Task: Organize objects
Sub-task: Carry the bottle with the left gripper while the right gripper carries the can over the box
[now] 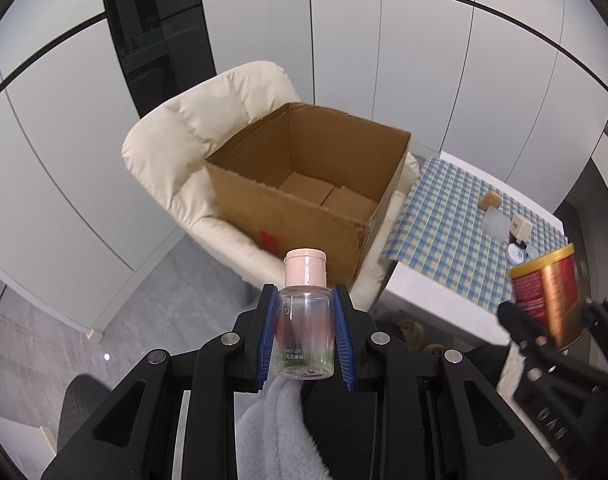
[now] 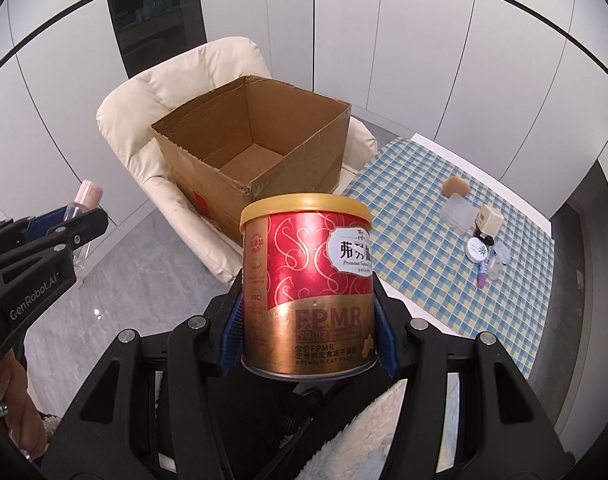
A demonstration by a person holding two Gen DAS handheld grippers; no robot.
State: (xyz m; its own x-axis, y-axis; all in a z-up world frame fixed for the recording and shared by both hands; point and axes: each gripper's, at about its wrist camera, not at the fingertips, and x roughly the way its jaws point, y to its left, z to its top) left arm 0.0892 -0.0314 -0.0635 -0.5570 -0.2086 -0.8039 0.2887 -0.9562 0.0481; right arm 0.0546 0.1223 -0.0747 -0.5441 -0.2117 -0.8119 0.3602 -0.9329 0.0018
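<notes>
My left gripper (image 1: pixel 304 300) is shut on a small clear bottle (image 1: pixel 304 320) with a pink cap, held upright between the blue pads. My right gripper (image 2: pixel 307 300) is shut on a red and gold cat food can (image 2: pixel 307 292) with a yellow lid. Ahead of both stands an open cardboard box (image 1: pixel 304 208) (image 2: pixel 224 184) on a cream armchair (image 1: pixel 176 152) (image 2: pixel 128 120). Two small cartons lie on the box floor in the left wrist view. The can (image 1: pixel 547 296) and right gripper show at the right edge of the left wrist view; the bottle (image 2: pixel 84 208) shows at far left of the right wrist view.
A table with a blue and yellow checked cloth (image 1: pixel 455 216) (image 2: pixel 423 216) stands right of the chair. On it lie a tan block (image 2: pixel 455 186), a clear case (image 2: pixel 457 210), a cream cube (image 2: pixel 491 218), a round white tin (image 2: pixel 479 250) and small vials. Grey floor lies at left, white wall panels behind.
</notes>
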